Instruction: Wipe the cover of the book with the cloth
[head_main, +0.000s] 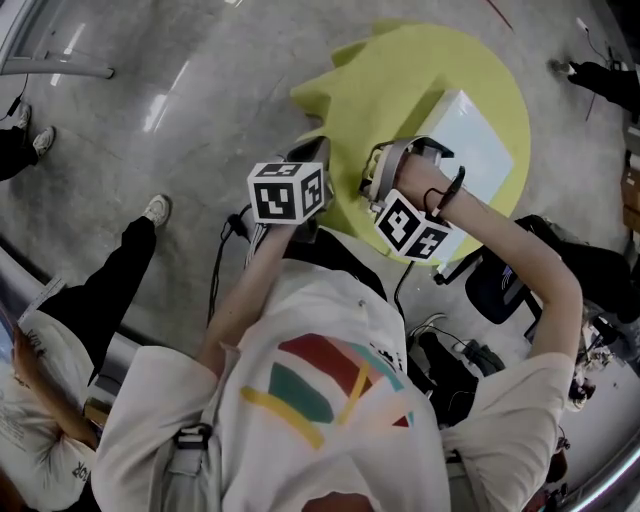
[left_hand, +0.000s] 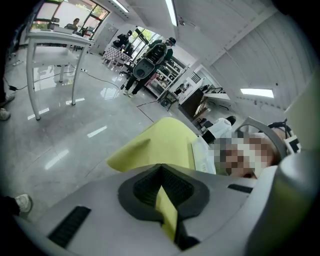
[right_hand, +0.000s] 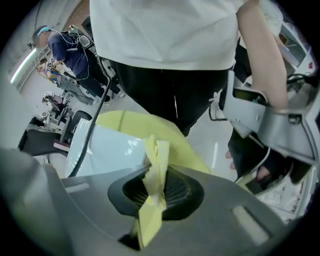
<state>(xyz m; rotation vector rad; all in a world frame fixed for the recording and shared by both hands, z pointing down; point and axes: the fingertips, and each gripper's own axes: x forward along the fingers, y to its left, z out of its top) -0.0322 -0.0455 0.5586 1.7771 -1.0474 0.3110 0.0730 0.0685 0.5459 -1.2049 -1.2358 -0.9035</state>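
Left claw (left_hand: 161, 197): pressed together on an edge of the yellow cloth (left_hand: 159, 142), a narrow strip of which shows between the ribbed pads.
Right claw (right_hand: 151, 192): pinching a bunched, folded part of the same cloth, with a tab of it hanging out below the pads.
Cloth: runs from both claws outward as one broad sheet, its near-left edge ragged in the head view.
Book (right_hand: 107, 150): white cover, at the far right part of the cloth, just beyond the right claw. Whether it lies on the cloth or the cloth is tucked round it cannot be told, nor what carries them.
In the way: a black cable (right_hand: 85, 145) crosses the book's near-left corner in the right gripper view. In the head view the two marker cubes (head_main: 287, 192) and the person's forearms cover both claws and the near edge of the cloth.
Surroundings: glossy grey floor (head_main: 150, 120), a bystander's dark trouser leg and white shoe (head_main: 120, 270) at the left, and a black chair (head_main: 500, 285) at the right.
Left gripper view only: a white table (left_hand: 50, 40) on thin legs, distant figures among equipment, ceiling light strips.
Right gripper view only: the person's white shirt and dark trousers above the cloth, the left gripper's grey body at upper right, and a figure in blue (right_hand: 67, 50) at upper left.
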